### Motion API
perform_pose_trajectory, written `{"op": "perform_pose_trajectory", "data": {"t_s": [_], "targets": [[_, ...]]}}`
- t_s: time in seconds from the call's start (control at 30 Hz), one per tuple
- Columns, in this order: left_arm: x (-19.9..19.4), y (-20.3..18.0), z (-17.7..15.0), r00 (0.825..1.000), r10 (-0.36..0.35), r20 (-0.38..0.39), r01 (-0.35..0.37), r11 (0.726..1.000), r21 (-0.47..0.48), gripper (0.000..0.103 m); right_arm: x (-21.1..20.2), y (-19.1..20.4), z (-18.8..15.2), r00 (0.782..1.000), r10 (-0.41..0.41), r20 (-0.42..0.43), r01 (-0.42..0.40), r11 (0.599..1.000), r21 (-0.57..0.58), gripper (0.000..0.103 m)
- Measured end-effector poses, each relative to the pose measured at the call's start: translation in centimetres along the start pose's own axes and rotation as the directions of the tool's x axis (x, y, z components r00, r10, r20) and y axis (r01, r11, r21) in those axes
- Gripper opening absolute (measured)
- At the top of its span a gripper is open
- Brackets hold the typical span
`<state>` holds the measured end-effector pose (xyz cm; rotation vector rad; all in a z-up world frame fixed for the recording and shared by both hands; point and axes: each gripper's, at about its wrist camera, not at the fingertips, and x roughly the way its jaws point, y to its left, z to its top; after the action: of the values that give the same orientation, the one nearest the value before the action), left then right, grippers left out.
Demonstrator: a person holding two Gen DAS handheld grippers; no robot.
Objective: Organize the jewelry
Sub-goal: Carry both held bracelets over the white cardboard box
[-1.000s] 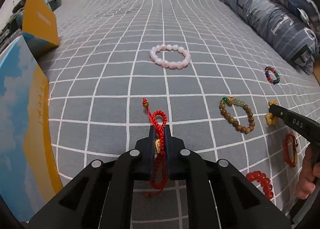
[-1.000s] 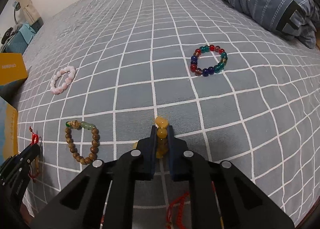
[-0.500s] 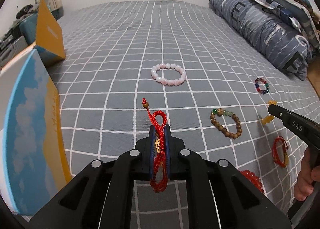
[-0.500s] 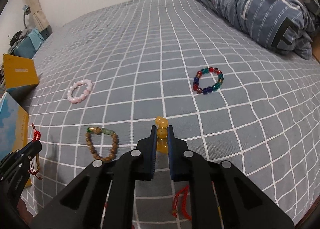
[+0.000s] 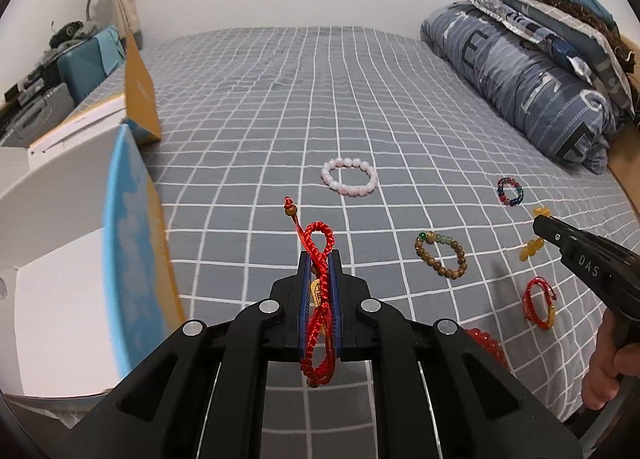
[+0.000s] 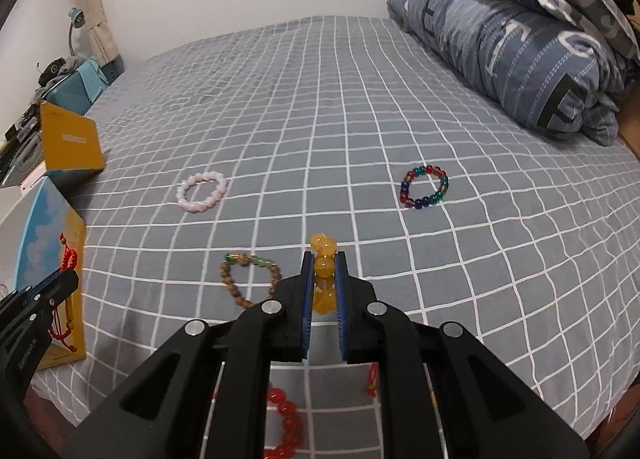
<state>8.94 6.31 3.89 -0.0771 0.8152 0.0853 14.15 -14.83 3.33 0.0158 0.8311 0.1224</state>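
My left gripper [image 5: 319,259] is shut on a red braided cord bracelet [image 5: 320,251] and holds it above the bed. My right gripper [image 6: 323,259] is shut on a yellow bead bracelet [image 6: 324,271], also lifted; it shows in the left wrist view [image 5: 532,249] hanging from the right gripper [image 5: 540,223]. On the grey checked bedspread lie a pink bead bracelet [image 5: 349,179], a brown wooden bead bracelet [image 5: 440,257], a multicoloured bead bracelet [image 6: 425,186], a second red cord bracelet [image 5: 540,303] and a red bead bracelet [image 6: 284,419].
An open white box with a blue and yellow lid [image 5: 132,243] stands at the bed's left edge. A folded blue quilt [image 5: 532,71] and pillows lie along the right. A bedside table with clutter [image 5: 48,71] is at the far left.
Both grippers have risen and tilted up, each carrying its bracelet off the bedspread. The white box has come further into the left wrist view.
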Motion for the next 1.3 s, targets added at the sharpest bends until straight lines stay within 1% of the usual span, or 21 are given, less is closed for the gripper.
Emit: {"op": "perform_pose_trajectory", "data": {"t_s": [0.13,0.33,0.53,0.7,0.83,0.9,1.03,1.17,1.3], "targets": [[-2.2,1.1,0.2,1.0,0.005,0.024,-0.004,1.0,-0.01,0.008,-1.5,1.2,0.2,1.0,0.006,0.016,-0.006,1.0,-0.011,0.009],[-4.9,3.4,0.4,0.998,0.021,0.055,-0.019,0.999,-0.037,0.008,-3.8,4.5,0.6,0.998,0.037,0.047,-0.035,0.999,-0.041,0.009],[-7.9,6.9,0.5,0.995,0.056,0.087,-0.048,0.995,-0.088,0.008,-5.7,10.0,1.1,0.993,0.09,0.072,-0.081,0.991,-0.108,0.009],[-9.8,10.9,-0.1,0.99,0.103,0.096,-0.089,0.986,-0.143,0.008,-6.9,15.8,1.2,0.986,0.14,0.089,-0.123,0.976,-0.179,0.009],[-10.8,14.1,-0.8,0.985,0.147,0.09,-0.128,0.974,-0.184,0.008,-7.4,20.1,0.6,0.979,0.188,0.08,-0.165,0.958,-0.233,0.009],[-11.3,15.9,-1.3,0.981,0.175,0.084,-0.155,0.966,-0.208,0.008,-7.8,22.7,0.3,0.972,0.223,0.074,-0.197,0.945,-0.26,0.009],[-12.1,18.9,-2.1,0.972,0.226,0.067,-0.204,0.947,-0.247,0.008,-8.2,26.7,-0.3,0.96,0.273,0.062,-0.243,0.924,-0.297,0.009],[-12.9,21.5,-2.9,0.962,0.269,0.052,-0.245,0.929,-0.279,0.008,-8.0,31.1,-1.1,0.944,0.328,0.024,-0.302,0.893,-0.335,0.009],[-12.6,23.2,-3.6,0.954,0.298,0.017,-0.279,0.912,-0.301,0.008,-6.9,34.6,-2.1,0.934,0.356,-0.028,-0.341,0.866,-0.366,0.009]]}}
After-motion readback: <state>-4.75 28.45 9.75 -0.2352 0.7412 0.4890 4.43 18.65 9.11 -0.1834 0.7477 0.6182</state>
